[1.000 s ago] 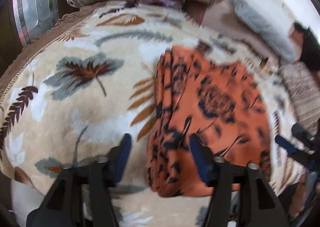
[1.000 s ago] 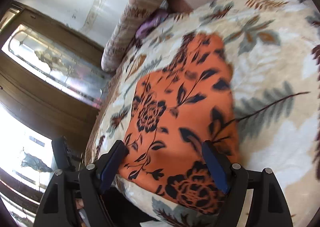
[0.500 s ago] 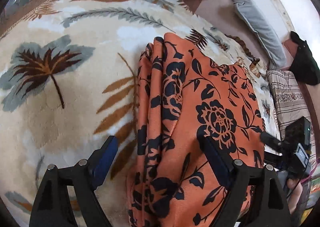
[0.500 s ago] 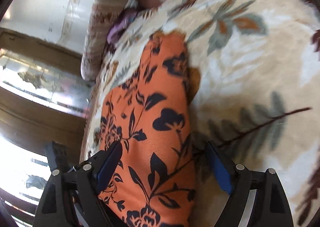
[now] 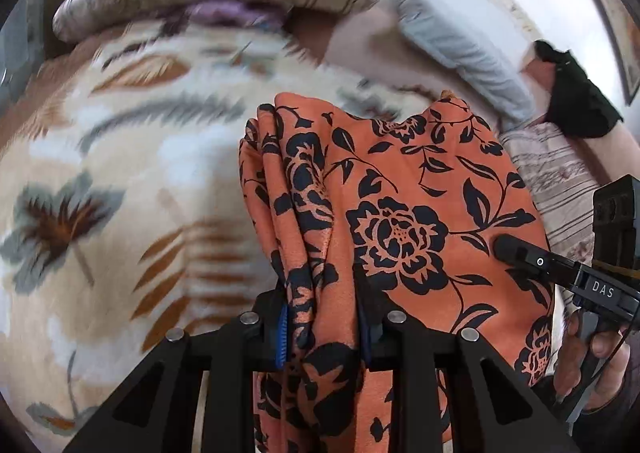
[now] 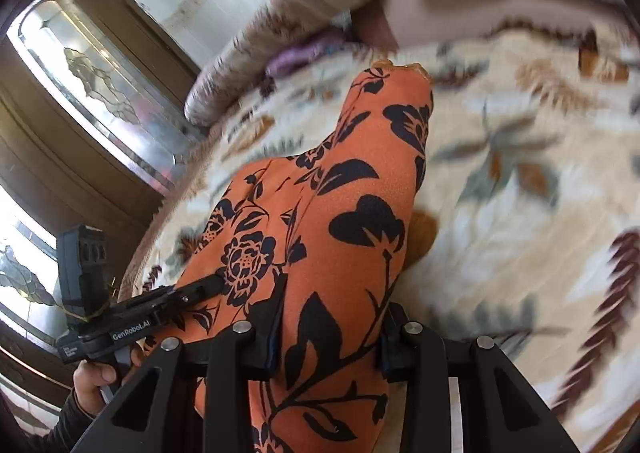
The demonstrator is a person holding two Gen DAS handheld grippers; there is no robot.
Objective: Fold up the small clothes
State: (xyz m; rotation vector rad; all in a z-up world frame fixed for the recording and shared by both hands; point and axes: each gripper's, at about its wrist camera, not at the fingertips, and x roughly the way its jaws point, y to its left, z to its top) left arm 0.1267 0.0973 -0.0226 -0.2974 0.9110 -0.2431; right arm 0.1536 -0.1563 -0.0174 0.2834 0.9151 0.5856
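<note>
Running lengthwise from bottom centre toward the top, the orange floral garment sits clamped in both just-closed claws, left gripper and right gripper, above a leaf-print blanket.

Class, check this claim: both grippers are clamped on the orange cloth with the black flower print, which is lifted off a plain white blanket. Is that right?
Not quite. The blanket is not plain white: it is cream with a leaf pattern, as the left wrist view shows. The rest holds: the left gripper and right gripper are both clamped on the orange cloth.
</note>
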